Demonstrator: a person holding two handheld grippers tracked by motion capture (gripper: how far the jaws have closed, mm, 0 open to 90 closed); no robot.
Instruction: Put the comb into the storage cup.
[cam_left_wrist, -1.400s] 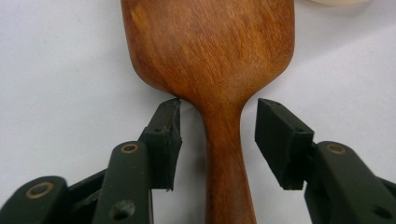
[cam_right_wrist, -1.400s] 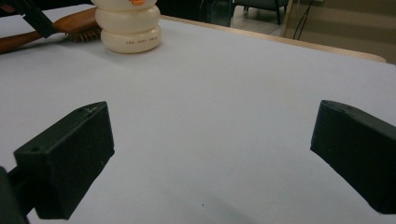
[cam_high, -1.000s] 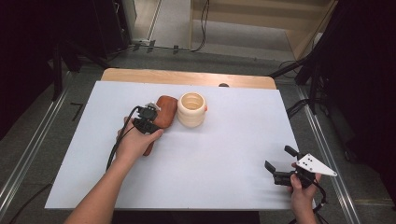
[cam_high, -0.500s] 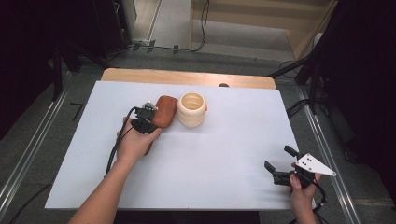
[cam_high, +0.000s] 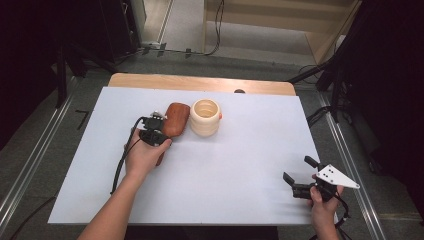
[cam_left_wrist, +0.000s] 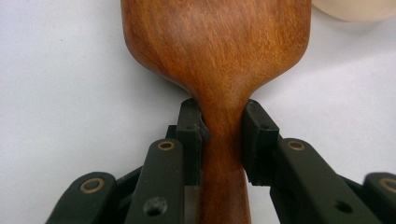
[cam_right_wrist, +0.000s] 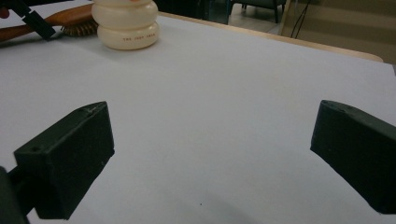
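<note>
A brown wooden hairbrush (cam_high: 176, 117) lies bristles down on the white table, just left of a cream ribbed cup (cam_high: 205, 117). My left gripper (cam_high: 161, 134) is shut on the brush's narrow neck. Its jaws have just been closing on it. In the left gripper view both pads (cam_left_wrist: 190, 128) press the neck, below the broad head of the brush (cam_left_wrist: 219, 56). My right gripper (cam_high: 298, 169) stands open near the front right edge, with nothing between its fingers (cam_right_wrist: 70, 158). From there the cup (cam_right_wrist: 126, 23) and the brush (cam_right_wrist: 70, 16) show far off.
The white sheet (cam_high: 225, 165) covers the table, and a strip of bare wood (cam_high: 200, 82) runs along the far edge. Metal rails flank the table at both sides. A black cable trails from the left gripper back along the forearm.
</note>
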